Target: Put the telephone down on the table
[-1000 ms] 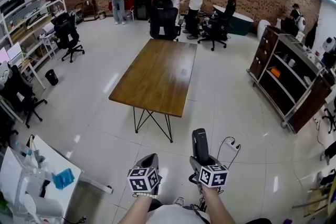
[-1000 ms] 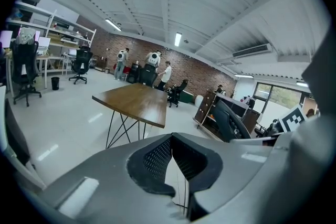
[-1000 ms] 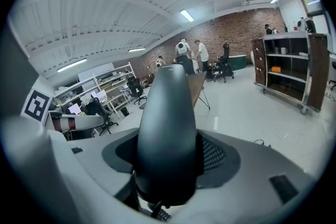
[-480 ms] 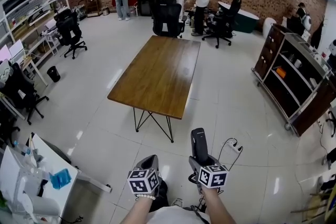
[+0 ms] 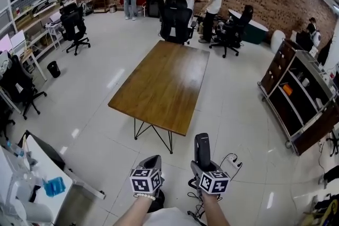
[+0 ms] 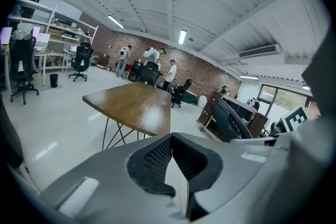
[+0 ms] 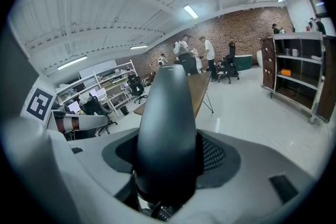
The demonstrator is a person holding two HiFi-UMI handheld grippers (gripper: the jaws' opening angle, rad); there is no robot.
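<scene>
A dark telephone handset sticks up and forward out of my right gripper, whose jaws are shut on it. In the right gripper view the telephone fills the middle between the pads. My left gripper is beside it at the lower middle of the head view, jaws shut together with nothing between them. The long wooden table on thin black legs stands ahead on the pale floor, its top bare, and is seen again in the left gripper view.
Black office chairs and several people stand beyond the table's far end. A dark shelf unit lines the right side, white racks the left. A white desk with a blue cloth is at lower left. A power strip lies on the floor.
Both grippers have moved forward toward the table, which now sits a little nearer and lower in the head view. The telephone stays in the right gripper.
</scene>
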